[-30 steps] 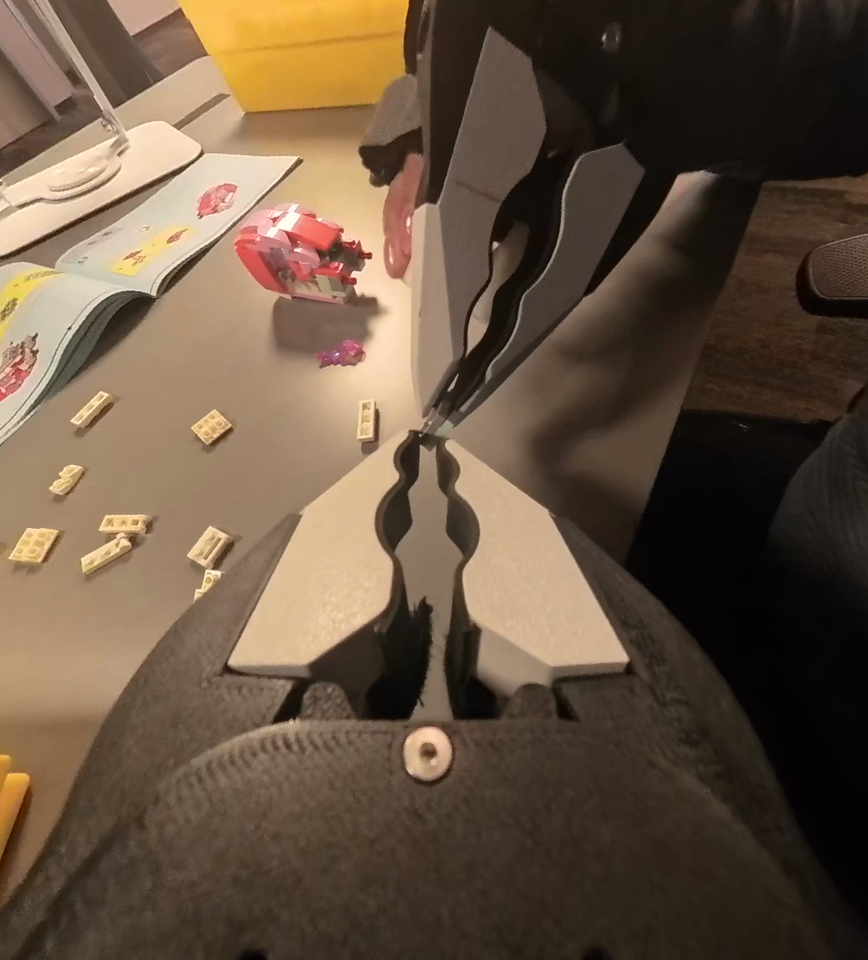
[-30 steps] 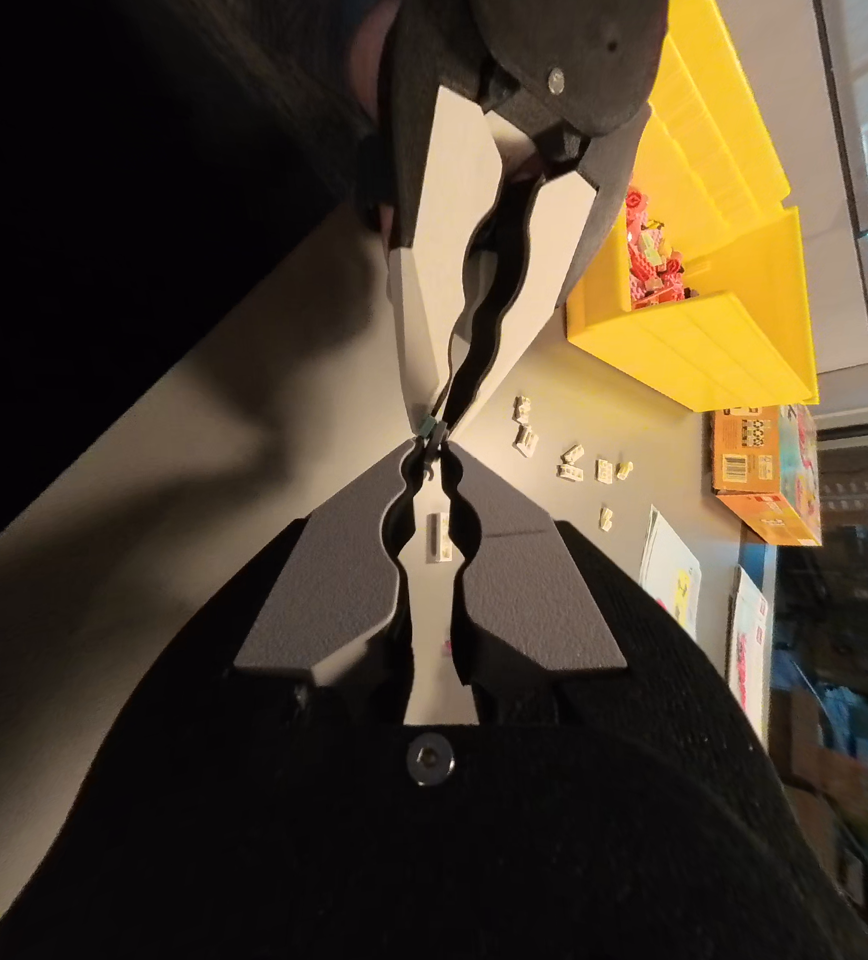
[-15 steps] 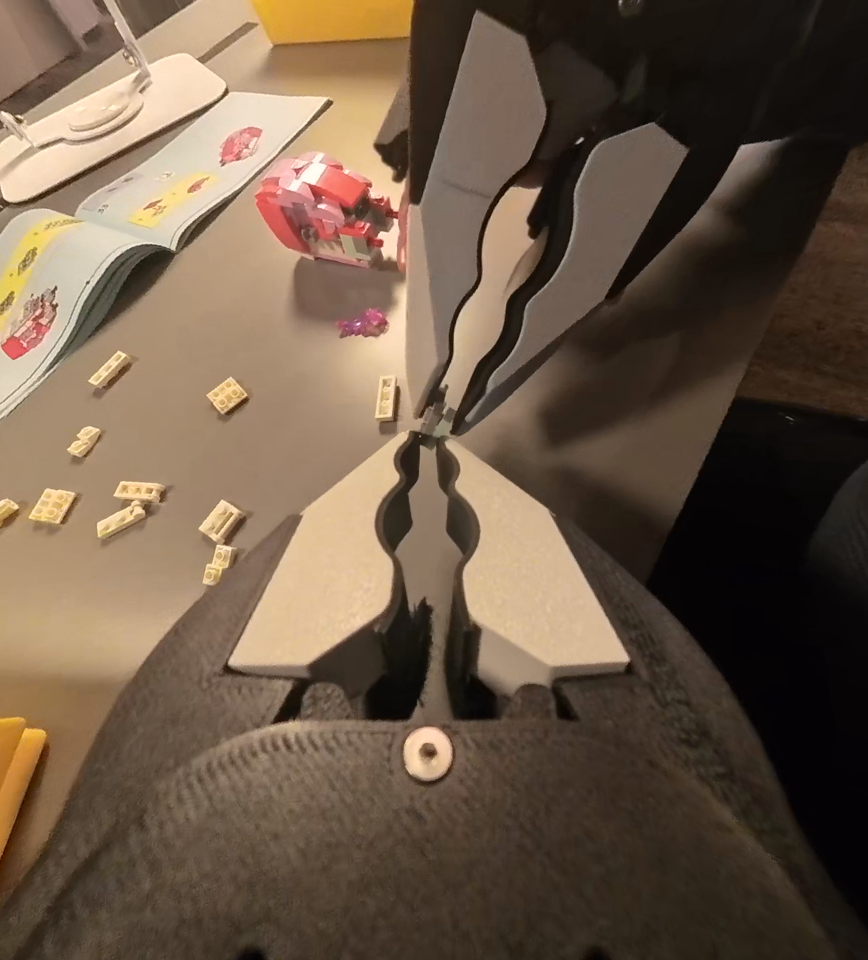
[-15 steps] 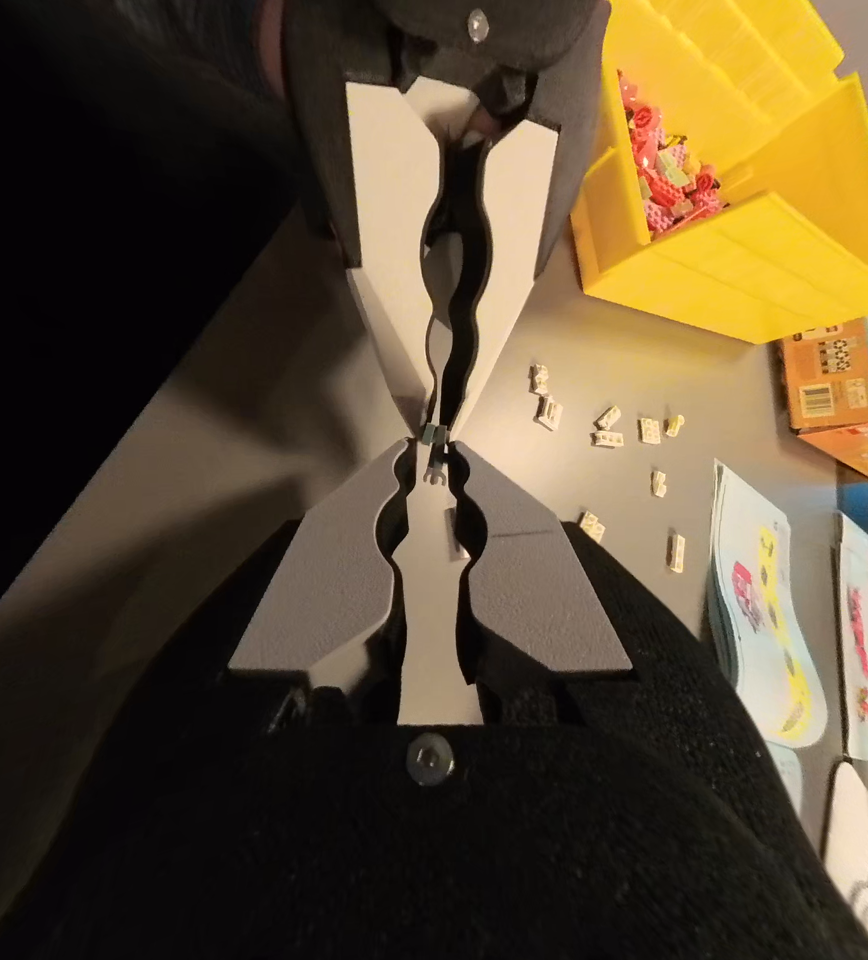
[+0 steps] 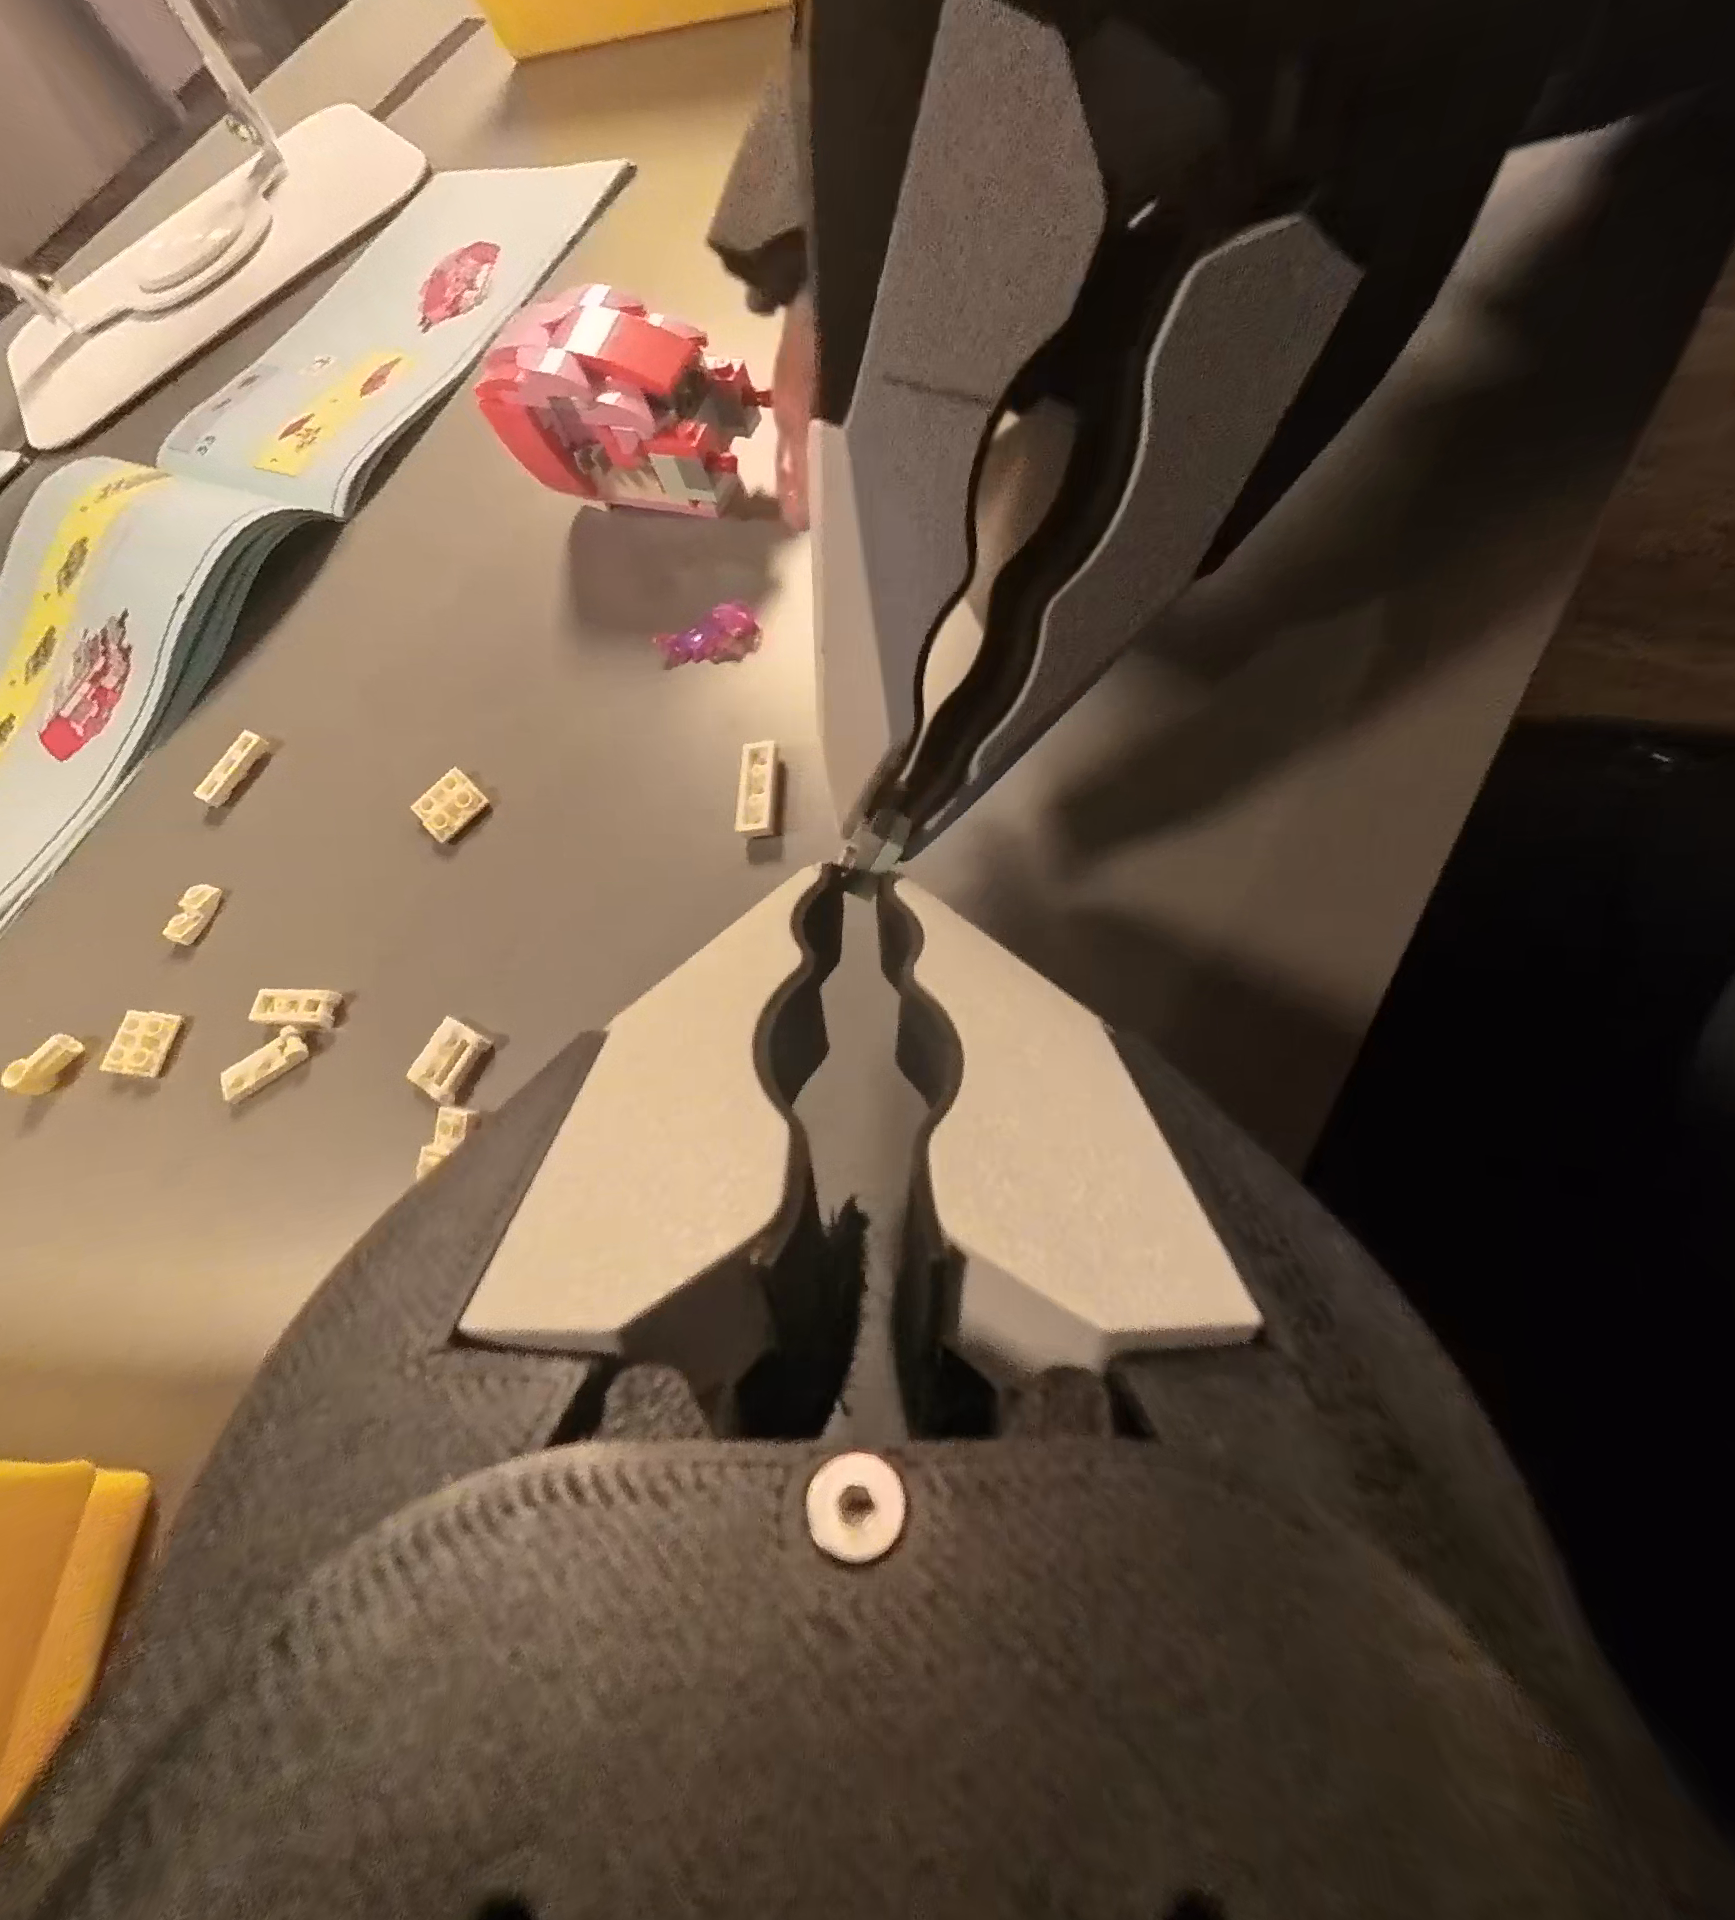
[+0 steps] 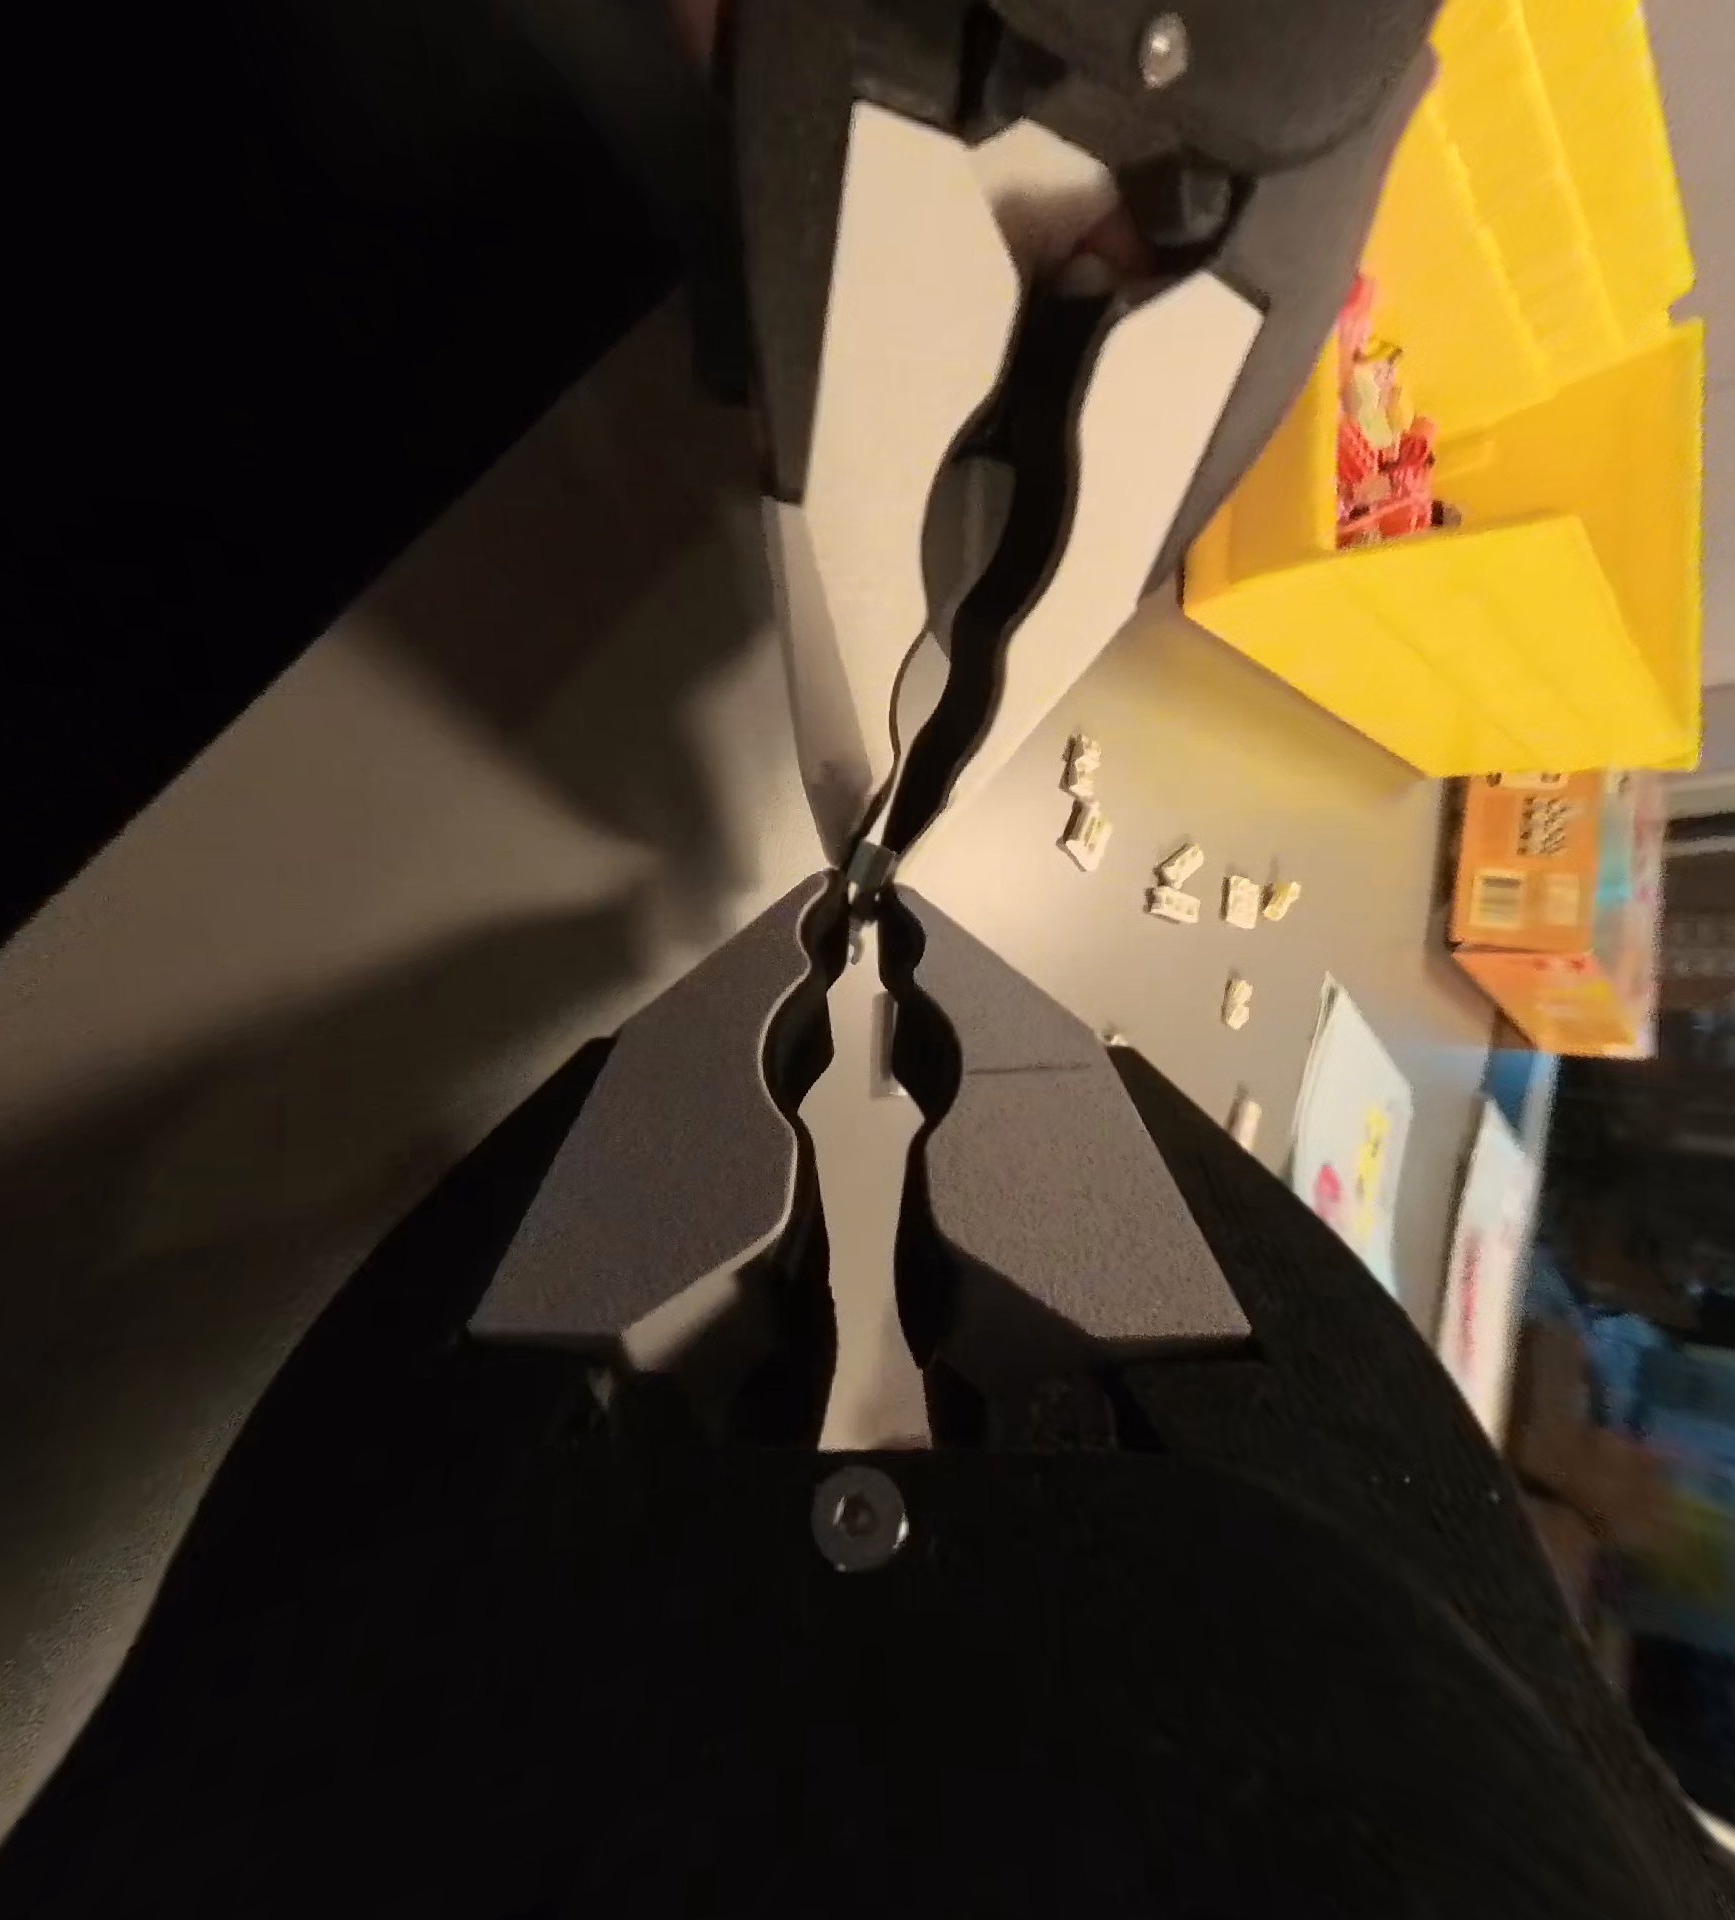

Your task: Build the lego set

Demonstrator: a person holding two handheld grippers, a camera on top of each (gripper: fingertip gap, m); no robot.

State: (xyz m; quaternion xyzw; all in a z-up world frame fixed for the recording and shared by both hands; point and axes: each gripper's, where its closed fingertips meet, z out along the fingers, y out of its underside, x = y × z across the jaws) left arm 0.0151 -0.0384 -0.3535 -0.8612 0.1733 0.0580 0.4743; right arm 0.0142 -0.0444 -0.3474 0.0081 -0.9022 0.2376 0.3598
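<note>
Tip-to-tip contact between claws, above the near edge of the counter [image 5: 219,1299]. Left claw [image 5: 855,883] narrow, nearly closed, points away from its camera; meets the right claw [image 6: 855,920], which comes down from above and beyond, also drawn nearly closed.

Small grey-green piece [image 5: 878,836] sits exactly at the junction, off the counter and in the air. Lies dead ahead of the left claw's tips and just as directly ahead of the right claw's. Appears nipped from opposite ends, one end in each claw, with its long axis roughly along the line joining the two. Shows, in the right wrist view, a paler end reaching down between the right claw's fingers. Neither claw nearer than the other; both at the piece. Pad contact too small and blurred to confirm beyond that.

Just left of the junction, flat on the counter: long cream plate [image 5: 759,788], apart from both claws. Farther left: scattered cream pieces [image 5: 260,1039], well apart. Beyond the plate: purple translucent piece [image 5: 712,644], then red and pink brick model [image 5: 624,416], close beside the right claw's body. Left of the model: open booklet [image 5: 115,623]. Farthest: white stand base [image 5: 219,260], yellow bin [image 6: 1517,623] with bricks inside, orange box [image 6: 1538,914].
</note>
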